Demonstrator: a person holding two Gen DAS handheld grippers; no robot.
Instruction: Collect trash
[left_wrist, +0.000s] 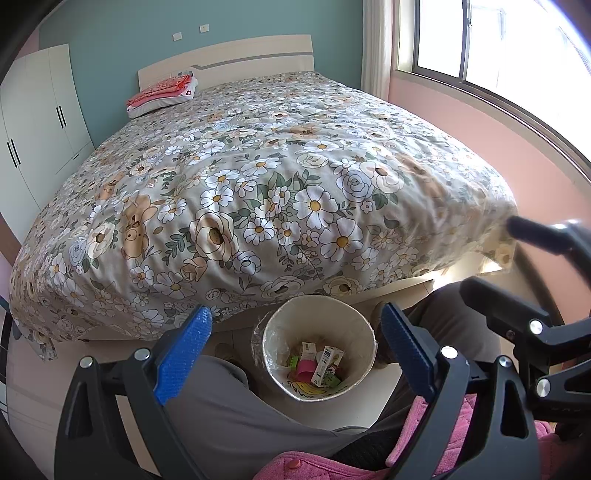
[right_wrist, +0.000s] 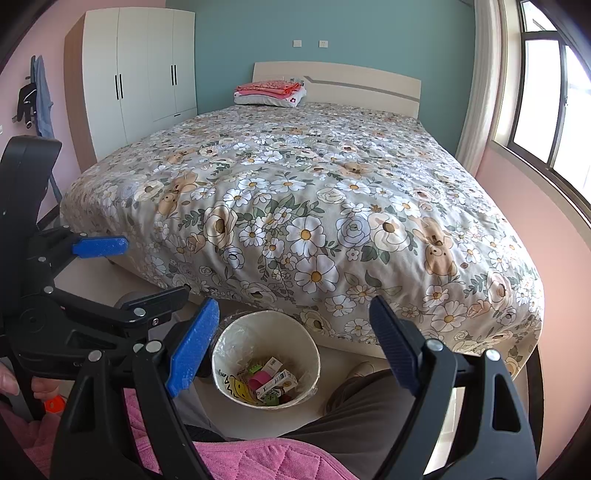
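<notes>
Trash, in the form of small printed cartons (left_wrist: 325, 363), a pink curved plastic piece (left_wrist: 307, 369) and green scraps, is seen lying at the bottom of a round cream-coloured waste bin (left_wrist: 360, 325) lined with a clear plastic bag, which stands on the pale floor just beside the foot of the bed and between the seated person's grey-trousered legs. The bin is judged to have been set there so that it can be reached from both sides without the person rising. The left hand-held gripper (left_wrist: 295, 350) is held above the bin with its blue-padded fingers (left_wrist: 184, 350) spread wide and nothing between them; the right hand-held gripper (right_wrist: 291, 349) is likewise spread and empty, hanging over the same bin from the other side. Each gripper is visible at the edge of the other's view, so the two are close together. The bed is covered by a beige quilt with white daisies and bear prints (right_wrist: 314, 206), and no loose rubbish can be made out on it; a folded stack of red and pink cloth (right_wrist: 271, 90) rests on a pillow by the headboard. With both grippers empty and the litter already in the bin, collection is judged to be nearly or wholly finished, unless rubbish lies out of view.
</notes>
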